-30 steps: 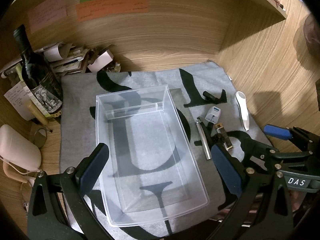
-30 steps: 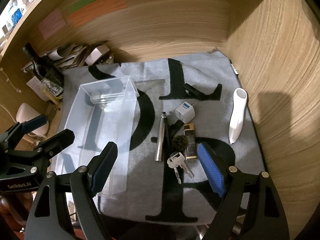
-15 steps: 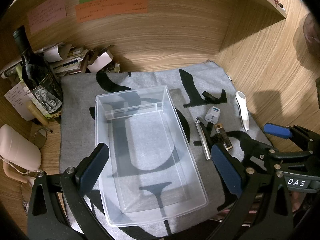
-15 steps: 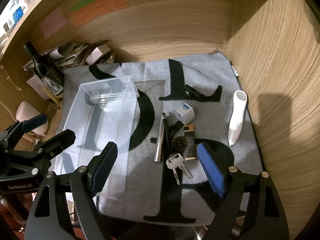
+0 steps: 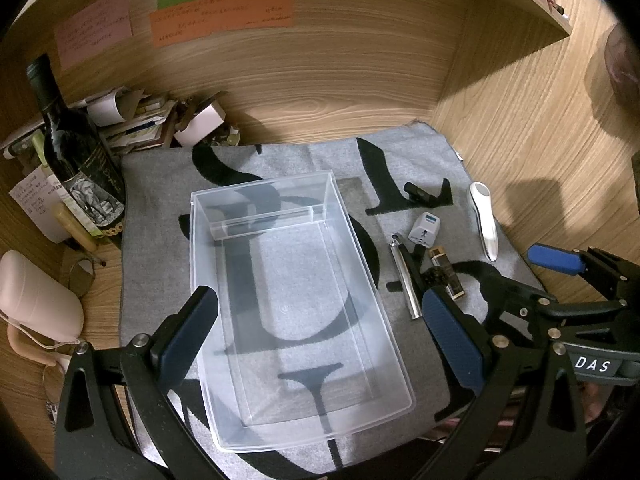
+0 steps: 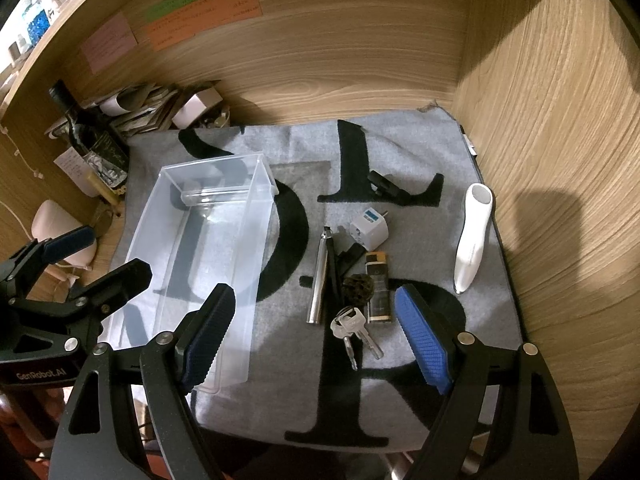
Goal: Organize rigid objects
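No object has yet been lifted; the first pick is judged to be in hand; the right gripper [image 6: 316,336], jaws spread, is held above the keys [image 6: 352,326] near the mat's right side; a descent is called for; the left gripper [image 5: 320,332], jaws spread, hovers over the clear bin [image 5: 224,364], left, which is seen empty.

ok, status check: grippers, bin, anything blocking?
Left gripper open over clear bin, nothing in the bin. Right gripper open above keys. Metal tube, adapter, lighter loose on mat; path unobstructed.
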The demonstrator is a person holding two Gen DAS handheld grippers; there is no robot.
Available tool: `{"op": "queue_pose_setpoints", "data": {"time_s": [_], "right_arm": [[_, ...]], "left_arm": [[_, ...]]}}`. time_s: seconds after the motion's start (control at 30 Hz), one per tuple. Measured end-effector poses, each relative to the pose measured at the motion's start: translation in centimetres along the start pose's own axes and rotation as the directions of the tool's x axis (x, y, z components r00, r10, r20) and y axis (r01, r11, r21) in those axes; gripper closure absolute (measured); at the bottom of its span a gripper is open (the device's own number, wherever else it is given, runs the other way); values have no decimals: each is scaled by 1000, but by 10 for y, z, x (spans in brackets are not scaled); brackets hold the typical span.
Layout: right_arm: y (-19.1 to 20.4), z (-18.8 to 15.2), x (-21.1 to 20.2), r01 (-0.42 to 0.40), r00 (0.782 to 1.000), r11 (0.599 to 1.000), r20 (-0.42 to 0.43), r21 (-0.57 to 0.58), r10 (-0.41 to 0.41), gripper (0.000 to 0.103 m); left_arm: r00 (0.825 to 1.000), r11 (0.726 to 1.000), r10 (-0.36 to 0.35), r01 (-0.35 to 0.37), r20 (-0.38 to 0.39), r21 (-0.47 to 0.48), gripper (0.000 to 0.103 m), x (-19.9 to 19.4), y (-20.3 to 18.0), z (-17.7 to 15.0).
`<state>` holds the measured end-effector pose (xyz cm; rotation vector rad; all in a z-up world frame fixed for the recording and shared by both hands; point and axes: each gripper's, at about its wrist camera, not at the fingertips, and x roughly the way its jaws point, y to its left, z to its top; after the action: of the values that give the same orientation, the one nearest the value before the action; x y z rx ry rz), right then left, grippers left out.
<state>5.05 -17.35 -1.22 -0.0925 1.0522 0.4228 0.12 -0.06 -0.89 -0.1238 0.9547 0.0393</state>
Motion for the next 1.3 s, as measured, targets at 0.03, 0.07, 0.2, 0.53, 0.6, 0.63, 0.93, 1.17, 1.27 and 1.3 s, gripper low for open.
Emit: {"op": "queue_pose_setpoints", "data": {"time_s": [0.03,0.07,0.2,0.53,0.6,0.63,0.93,1.17,1.27,1.3], "right_arm": [[0,0,0,0,1000,1000,1,0,0,23],[0,0,0,0,1000,1000,1,0,0,23],[-1,0,0,-1,1000,1000,2,1,1,23],[-5,2,1,6,1000,1000,9,6,-7,23],[-10,5,1,25,1000,1000,16,16,-26,23],[-14,6,2,35,999,999,18,26,-35,23],[-78,23,19,215,974,966,35,143,-222,23],[-128,33,56,325,945,919,-53,224,-322,23],[-134,39,71,326,945,920,-74,219,-318,24],[-135,41,77,324,946,922,-78,213,-315,24]], "left_arm": [[1000,1000,2,-2,0,0,0,0,0,0],[1000,1000,2,-2,0,2,0,0,0,0],[1000,1000,3,-3,-1,3,0,0,-1,1],[1000,1000,11,-11,-8,3,0,1,2,4],[1000,1000,17,-17,-10,-12,0,2,9,7],[1000,999,18,-19,-10,-28,0,2,14,8],[996,986,93,-93,-8,-138,0,9,64,14],[987,958,142,-157,-78,-238,0,28,100,7],[981,953,153,-178,-118,-244,14,39,106,3],[978,951,153,-185,-145,-247,18,46,108,2]]}}
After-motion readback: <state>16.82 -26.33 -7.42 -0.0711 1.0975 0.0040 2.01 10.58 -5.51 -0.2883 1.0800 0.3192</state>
